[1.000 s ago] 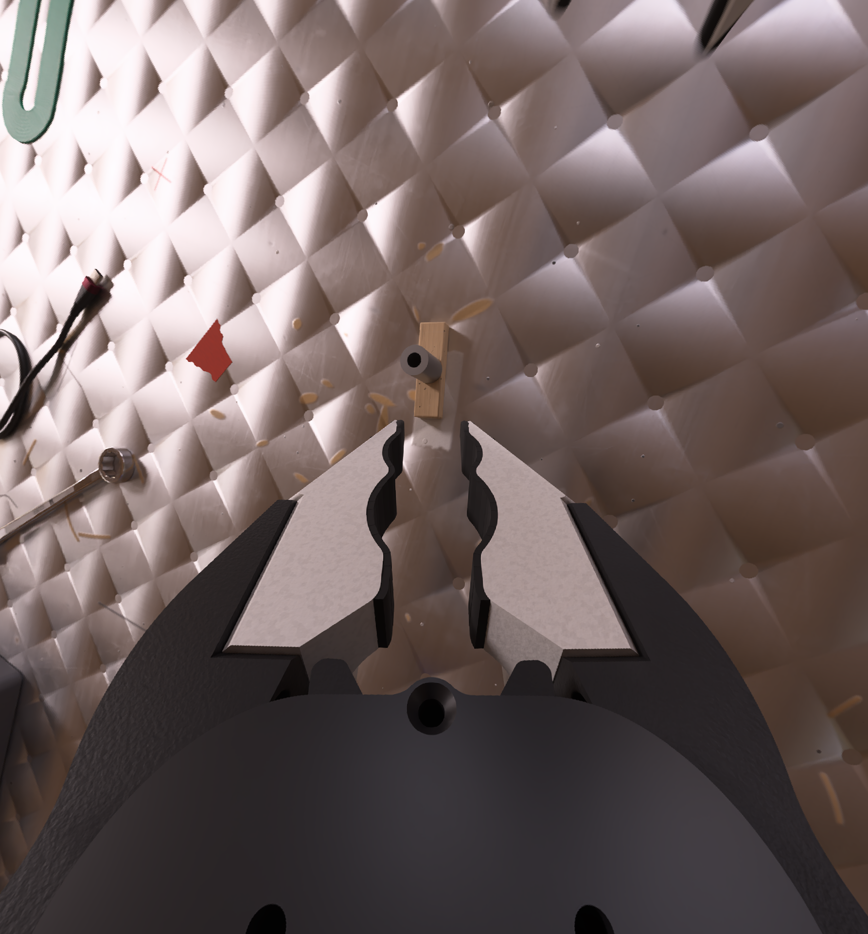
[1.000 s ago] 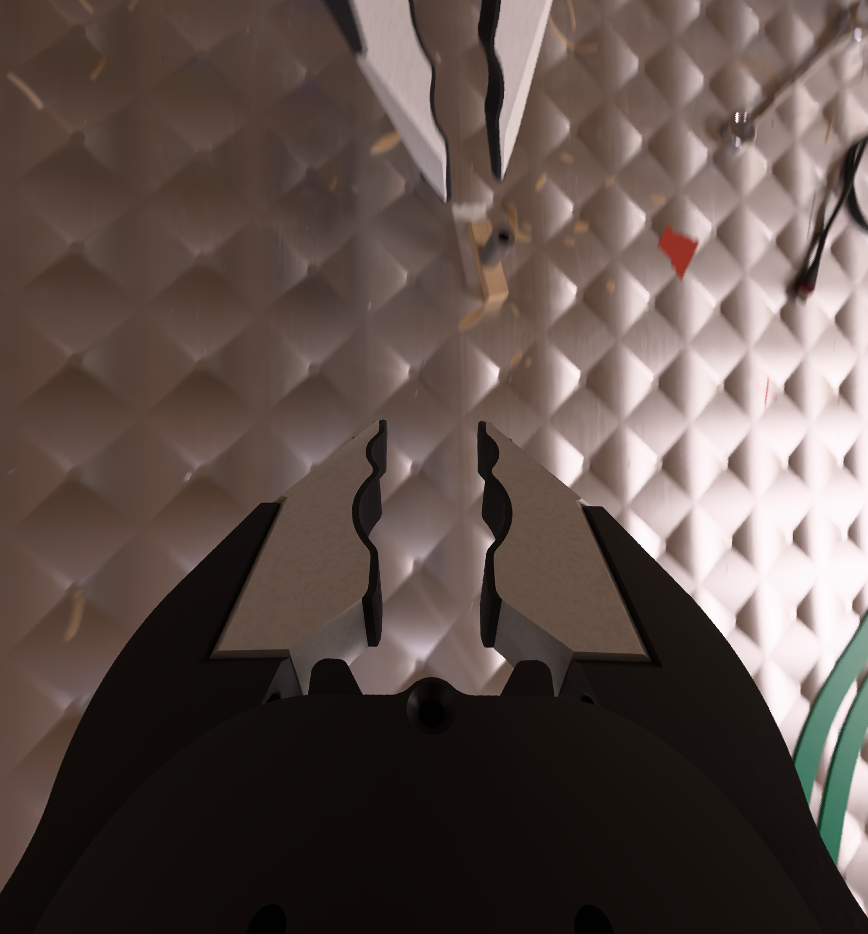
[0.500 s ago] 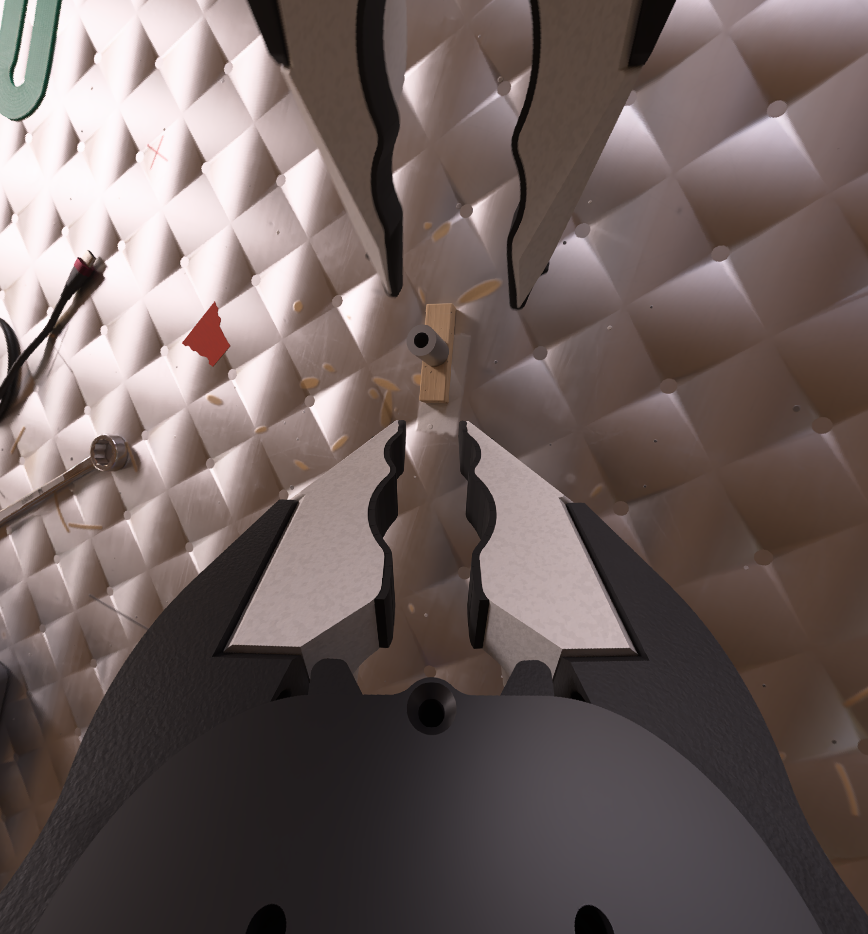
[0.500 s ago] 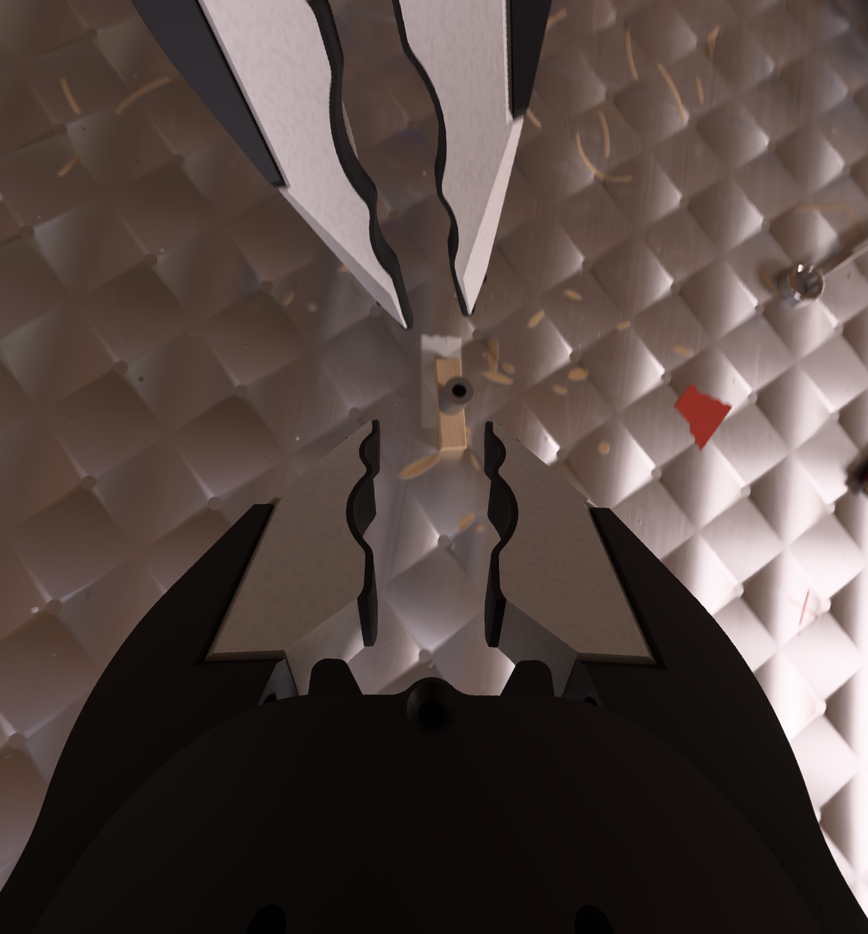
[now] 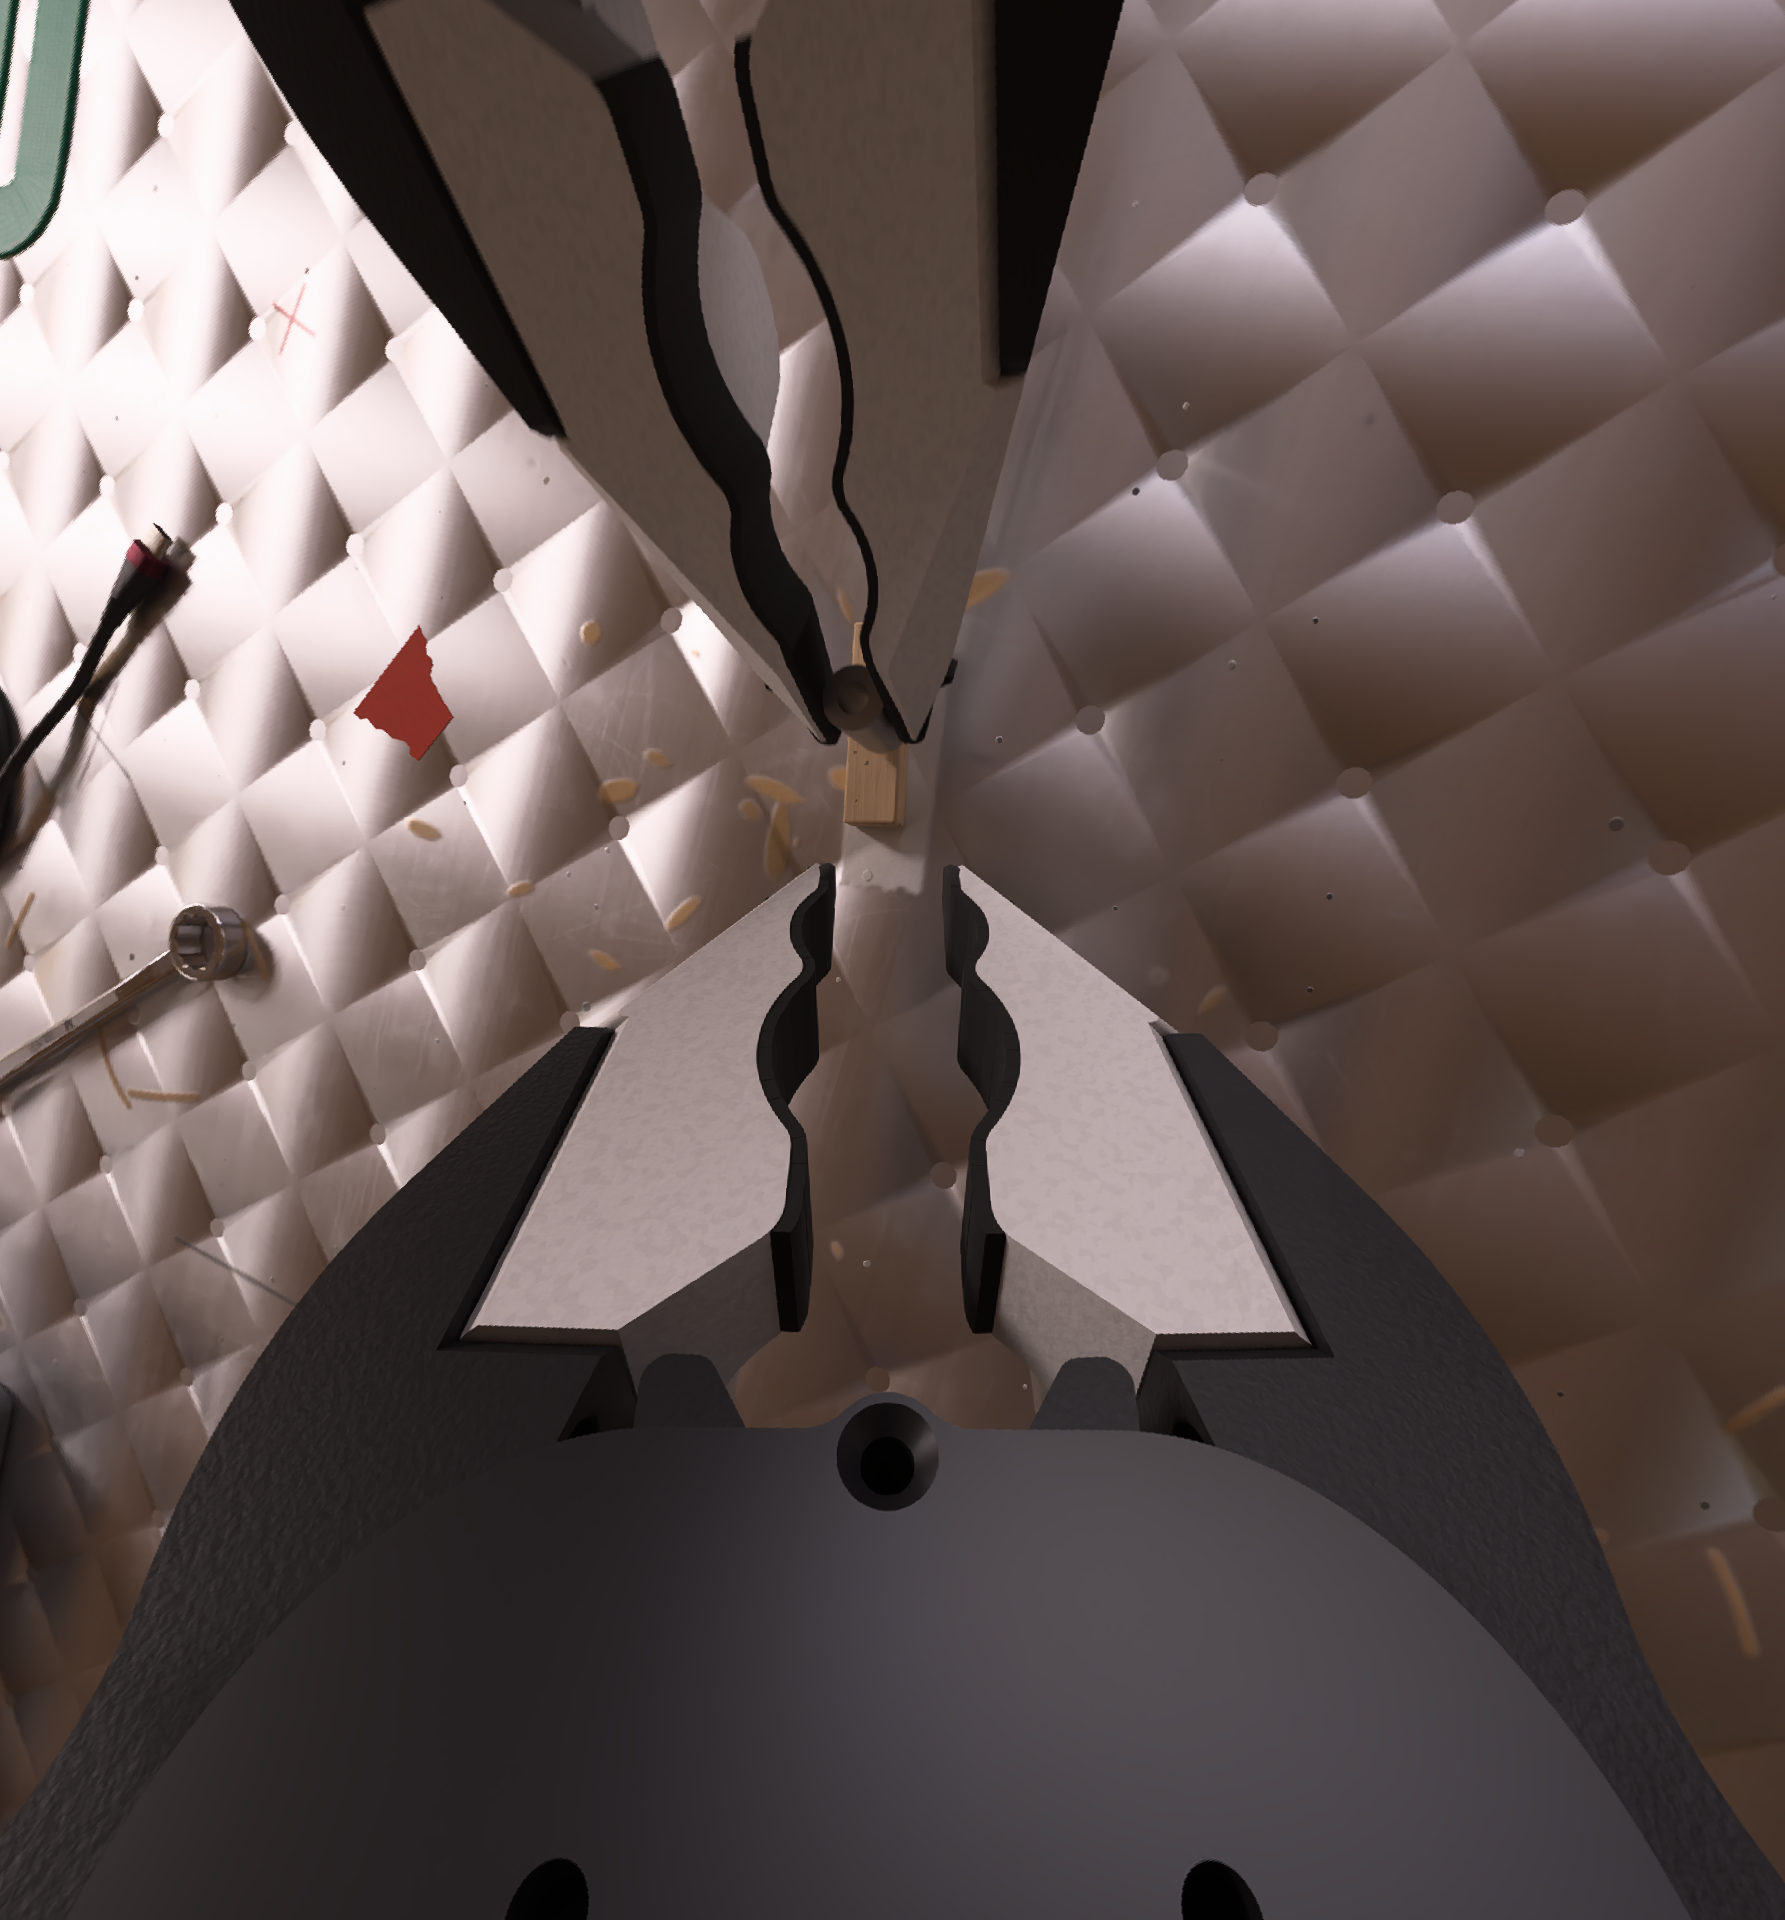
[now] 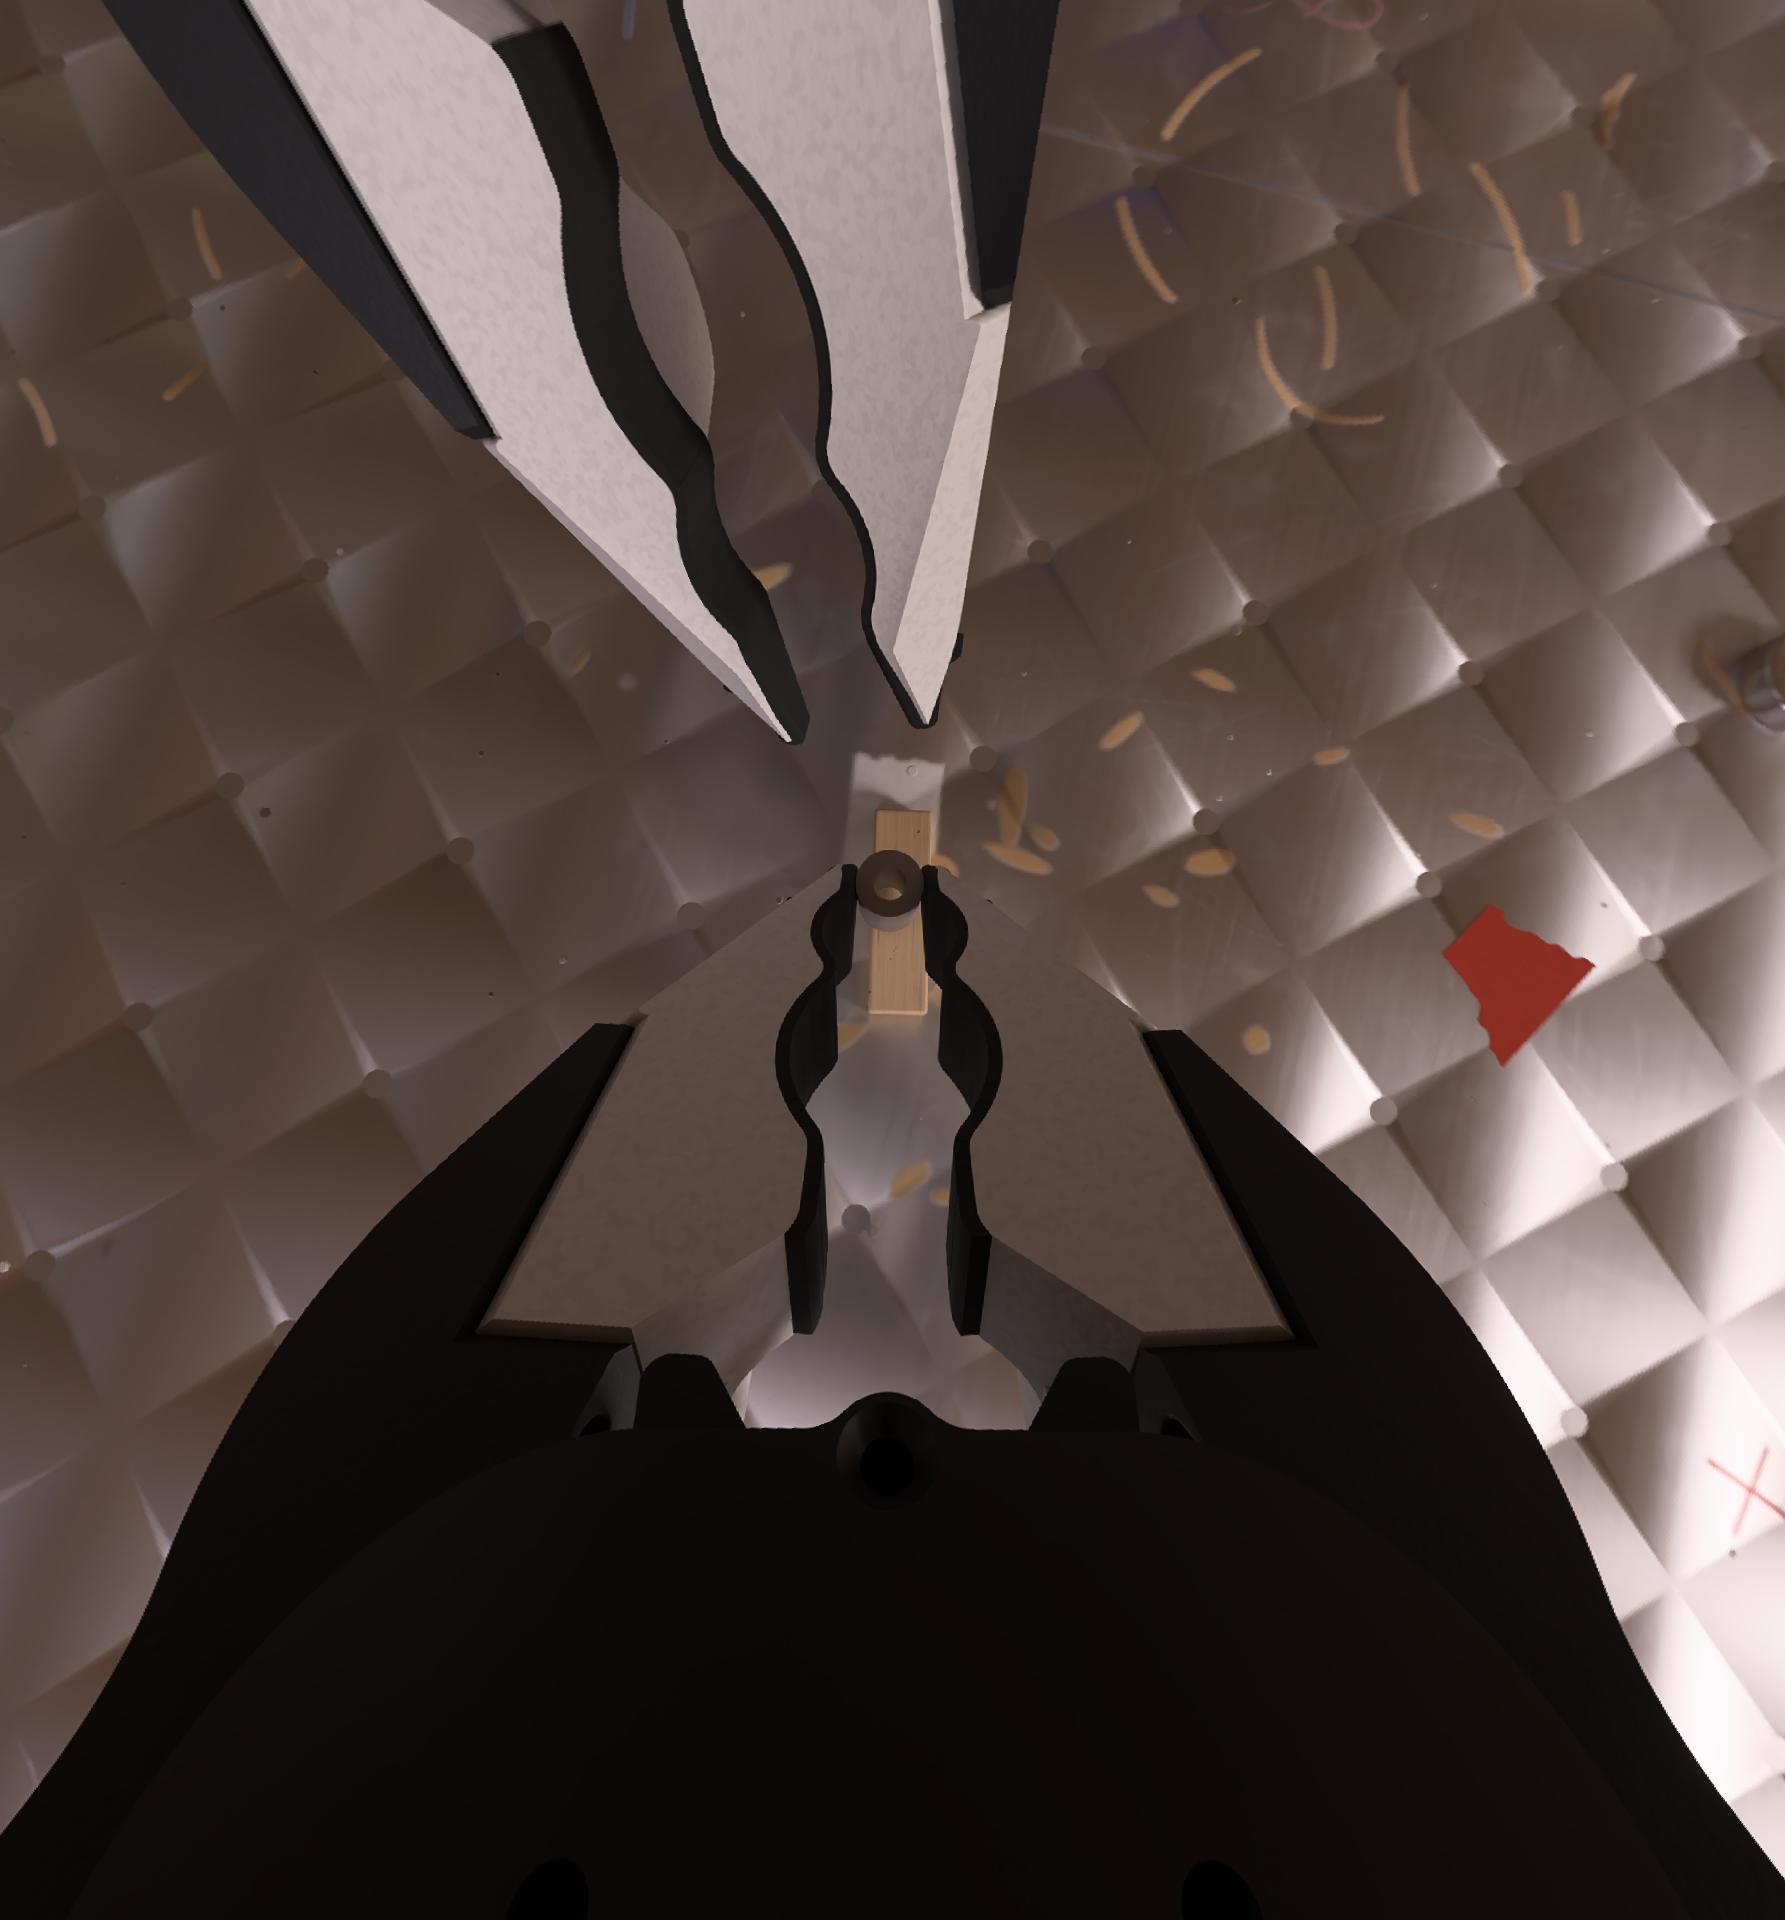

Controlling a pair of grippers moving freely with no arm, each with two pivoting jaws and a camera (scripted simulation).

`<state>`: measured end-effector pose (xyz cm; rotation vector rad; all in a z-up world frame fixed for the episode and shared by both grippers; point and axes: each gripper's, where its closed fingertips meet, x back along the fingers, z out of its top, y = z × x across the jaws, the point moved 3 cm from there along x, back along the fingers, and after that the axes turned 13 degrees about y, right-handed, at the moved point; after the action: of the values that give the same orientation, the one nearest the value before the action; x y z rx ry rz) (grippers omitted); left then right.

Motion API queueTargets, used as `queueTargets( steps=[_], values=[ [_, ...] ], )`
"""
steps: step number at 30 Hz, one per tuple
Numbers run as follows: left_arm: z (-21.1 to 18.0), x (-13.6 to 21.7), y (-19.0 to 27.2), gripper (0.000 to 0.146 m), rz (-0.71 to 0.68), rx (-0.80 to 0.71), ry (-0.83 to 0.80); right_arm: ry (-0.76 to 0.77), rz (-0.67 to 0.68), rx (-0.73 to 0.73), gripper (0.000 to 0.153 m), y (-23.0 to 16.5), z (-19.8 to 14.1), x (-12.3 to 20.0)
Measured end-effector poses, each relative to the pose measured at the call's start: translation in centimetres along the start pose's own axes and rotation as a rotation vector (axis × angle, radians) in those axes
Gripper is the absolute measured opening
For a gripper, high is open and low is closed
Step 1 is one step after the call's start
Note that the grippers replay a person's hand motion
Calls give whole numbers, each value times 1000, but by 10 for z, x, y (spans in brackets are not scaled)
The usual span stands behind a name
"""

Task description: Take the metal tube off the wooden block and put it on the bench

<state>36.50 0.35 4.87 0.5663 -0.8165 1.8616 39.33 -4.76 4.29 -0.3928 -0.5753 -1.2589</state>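
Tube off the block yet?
No. The small grey metal tube sits on the pale wooden block, between the right claw tips.

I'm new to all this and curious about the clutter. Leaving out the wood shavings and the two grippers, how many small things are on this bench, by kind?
Metal tube: 1
Wooden block: 1
Pale strip under the block: 1
Wrench: 1
Black cable: 1
Red scrap: 1
Green loop: 1
Total: 7
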Motion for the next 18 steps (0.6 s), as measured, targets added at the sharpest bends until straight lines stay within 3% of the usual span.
queueTargets(
  steps=[4, 8, 13, 18],
  values=[
    [4, 3, -2, 20, 15, -4, 21, 22, -75, -4, 12, -1, 6, 26],
    [36, 0, 12, 21, -33, -53, 146, 26, -181, -11, 12, -23, -2, 82],
    [71, -26, 51, 22, -149, -200, 183, 8, -320, -72, 12, -80, -35, 156],
    [84, -49, 74, 23, -207, -264, 201, -76, -443, -146, 12, -140, -74, 194]
  ],
)
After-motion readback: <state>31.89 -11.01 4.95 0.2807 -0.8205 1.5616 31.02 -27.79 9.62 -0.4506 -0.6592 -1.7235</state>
